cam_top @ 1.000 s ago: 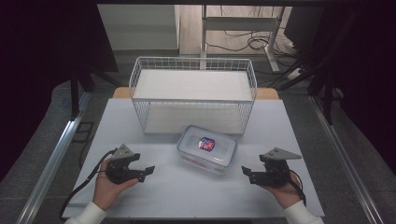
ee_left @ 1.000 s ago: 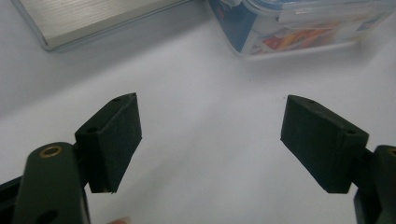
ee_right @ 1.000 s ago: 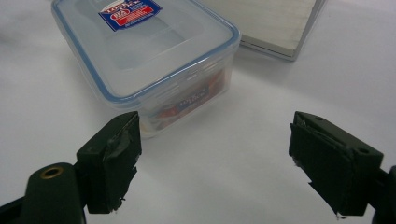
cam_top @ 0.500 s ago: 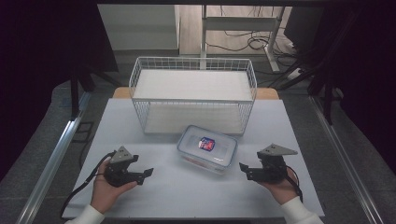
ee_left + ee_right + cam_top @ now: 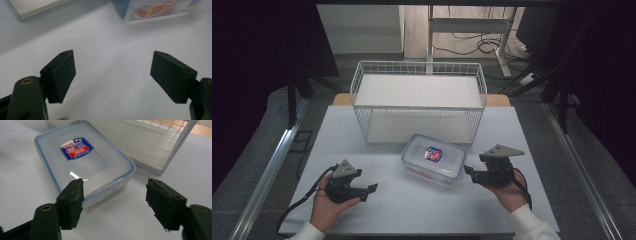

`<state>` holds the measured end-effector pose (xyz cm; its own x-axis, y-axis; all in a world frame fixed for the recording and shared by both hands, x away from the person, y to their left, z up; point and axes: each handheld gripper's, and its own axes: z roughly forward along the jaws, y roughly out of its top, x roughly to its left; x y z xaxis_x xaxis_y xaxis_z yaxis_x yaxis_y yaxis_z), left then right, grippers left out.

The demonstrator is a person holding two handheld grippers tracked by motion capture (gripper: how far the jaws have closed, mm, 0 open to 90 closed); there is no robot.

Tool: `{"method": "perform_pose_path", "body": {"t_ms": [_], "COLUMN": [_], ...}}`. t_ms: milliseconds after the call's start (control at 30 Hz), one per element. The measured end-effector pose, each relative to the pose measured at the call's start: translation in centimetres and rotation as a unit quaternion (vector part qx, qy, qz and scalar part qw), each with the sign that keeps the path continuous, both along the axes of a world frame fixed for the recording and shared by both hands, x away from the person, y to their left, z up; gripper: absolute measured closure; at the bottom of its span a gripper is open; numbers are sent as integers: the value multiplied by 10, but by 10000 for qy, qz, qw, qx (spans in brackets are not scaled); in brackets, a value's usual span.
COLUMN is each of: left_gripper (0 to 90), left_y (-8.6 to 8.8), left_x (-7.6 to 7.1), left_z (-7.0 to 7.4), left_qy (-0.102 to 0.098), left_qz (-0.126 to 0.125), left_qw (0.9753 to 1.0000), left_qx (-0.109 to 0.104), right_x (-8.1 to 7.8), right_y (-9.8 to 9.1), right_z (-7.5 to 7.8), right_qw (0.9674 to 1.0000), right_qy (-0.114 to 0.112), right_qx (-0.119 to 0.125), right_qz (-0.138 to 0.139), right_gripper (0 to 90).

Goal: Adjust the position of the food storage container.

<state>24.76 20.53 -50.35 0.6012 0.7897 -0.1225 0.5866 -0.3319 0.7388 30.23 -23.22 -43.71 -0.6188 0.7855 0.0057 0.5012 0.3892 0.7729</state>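
Observation:
A clear plastic food box [image 5: 433, 159] with a blue-sealed lid and a red-and-blue label lies on the white table, just in front of the wire basket. My right gripper [image 5: 468, 172] hovers at the box's right end and points at it. In the right gripper view the box [image 5: 82, 162] lies just ahead of the right gripper [image 5: 115, 195]. Its jaws have just been closing a little, but they stand apart with nothing pressed between them. My left gripper [image 5: 369, 189] rests at the front left, open over bare table [image 5: 112, 65], with the box's end [image 5: 155, 7] farther off.
A white wire basket [image 5: 419, 100] with a pale floor stands at the back middle of the table [image 5: 362, 145], open at the top. Its corner [image 5: 155, 147] sits right behind the box. A cable trails from each gripper toward the table's front edge.
My right gripper has moved left toward the box's right end and risen slightly. The left gripper and the box have stayed where they were.

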Motion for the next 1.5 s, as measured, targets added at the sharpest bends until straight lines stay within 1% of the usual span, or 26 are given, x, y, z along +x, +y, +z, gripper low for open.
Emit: {"method": "perform_pose_path", "body": {"t_ms": [133,167,200,300,367,467,500,567,633,667,700,733,767,800,833,900,933,1000,1033,1067,1167,1200,1300,1367,1433,1500], "left_gripper": [198,198,197,197,197,197,197,197,197,197,197,197,197,197,197,197,197,197,197,197,197,197,197,197,197,197], "left_y": [-1,-1,-2,-3,-4,-6,-7,-9,-9,-9,-9,-9,-9,-9,-9,-9,-9,-9,-9,-9,-9,-9,-9,-9,-9,-9], "left_x": [-1,-1,-1,-2,-3,-4,-4,-4,-3,-3,-3,-4,-4,-4,-3,-3,-3,-3,-3,-2,-2,-2,-3,-3,-3,-3], "left_z": [-1,-1,-1,-1,-2,-4,-5,-7,-7,-8,-8,-8,-8,-7,-8,-8,-8,-8,-8,-9,-9,-9,-9,-9,-9,-8], "left_qy": [24,24,42,55,66,96,131,167,181,178,178,175,175,177,178,179,179,180,180,191,195,191,182,186,182,172], "left_qz": [-17,-17,-19,-49,-63,-129,-139,-164,-170,-172,-172,-173,-173,-171,-175,-178,-182,-184,-184,-186,-202,-204,-205,-214,-218,-214], "left_qw": [10000,10000,10000,10000,9999,9999,9998,9997,9997,9997,9997,9997,9997,9997,9997,9997,9997,9997,9997,9996,9996,9996,9996,9996,9996,9996], "left_qx": [-3,-3,-27,-63,-58,14,-1,18,39,49,49,51,51,38,30,32,35,44,44,62,67,67,81,74,57,51], "right_x": [9,9,14,21,25,32,34,38,42,45,45,52,52,54,61,67,70,77,77,82,88,89,94,97,102,107], "right_y": [8,8,14,23,30,42,45,52,58,60,60,65,65,66,71,77,79,85,85,91,100,103,110,114,118,120], "right_z": [2,2,3,3,4,2,2,0,-2,-3,-3,-5,-5,-6,-10,-14,-16,-18,-18,-18,-19,-18,-17,-18,-20,-21], "right_qw": [9999,9999,9998,9996,9995,9989,9988,9981,9973,9971,9971,9966,9966,9964,9958,9942,9936,9926,9926,9906,9877,9876,9839,9819,9783,9762], "right_qy": [80,80,118,149,156,167,160,142,112,111,111,80,80,65,48,6,-20,-35,-35,-141,-283,-303,-440,-439,-537,-556], "right_qx": [-22,-22,-32,-66,-76,-185,-204,-316,-458,-494,-494,-549,-549,-585,-693,-861,-927,-1001,-1001,-1158,-1336,-1347,-1531,-1641,-1789,-1877], "right_qz": [64,64,127,218,263,393,411,516,561,571,571,605,605,604,597,638,645,694,694,721,760,742,805,835,901,937], "right_gripper": [352,352,366,382,393,430,444,478,521,547,547,612,612,633,685,736,779,831,831,861,882,889,893,894,894,894]}}
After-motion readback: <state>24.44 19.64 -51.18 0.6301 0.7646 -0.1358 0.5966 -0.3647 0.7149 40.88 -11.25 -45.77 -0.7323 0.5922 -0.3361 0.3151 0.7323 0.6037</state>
